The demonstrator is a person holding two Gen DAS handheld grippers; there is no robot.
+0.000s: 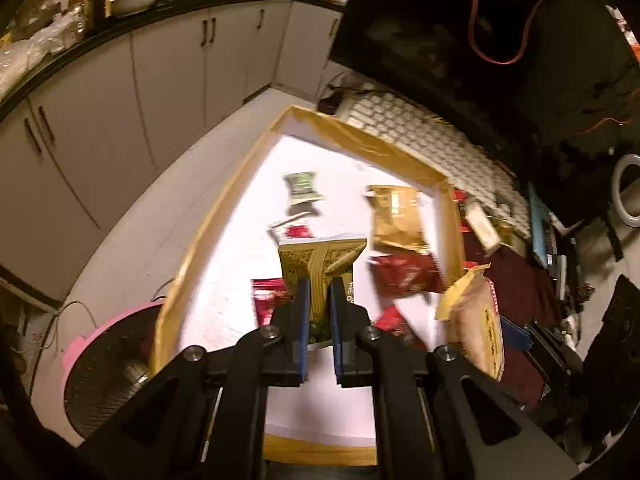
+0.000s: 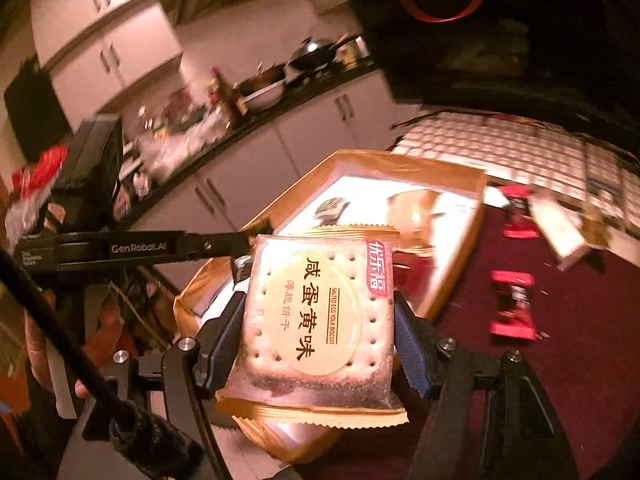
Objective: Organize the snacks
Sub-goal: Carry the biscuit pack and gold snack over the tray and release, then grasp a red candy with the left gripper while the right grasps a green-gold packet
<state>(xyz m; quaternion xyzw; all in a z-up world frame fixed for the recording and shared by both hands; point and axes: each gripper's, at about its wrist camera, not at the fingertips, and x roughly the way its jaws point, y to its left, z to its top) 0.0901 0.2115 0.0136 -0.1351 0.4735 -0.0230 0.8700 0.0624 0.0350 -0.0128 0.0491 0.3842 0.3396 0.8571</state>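
White shallow tray with tan taped rim (image 1: pixel 224 216) containing gold, green and red snack packets. Left gripper (image 1: pixel 319 300) clamps a gold patterned packet (image 1: pixel 320 260) above it. Right gripper (image 2: pixel 318 322) grips a clear salted-egg-yolk biscuit packet (image 2: pixel 320 320).

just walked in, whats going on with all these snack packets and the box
A person is sorting snacks with a handheld gripper in each hand. The right gripper is shut on a salted egg yolk biscuit pack, held above the cardboard box. The left gripper clamps a gold patterned packet over the box, where several packets already lie. More red packets wait on the dark red cloth.
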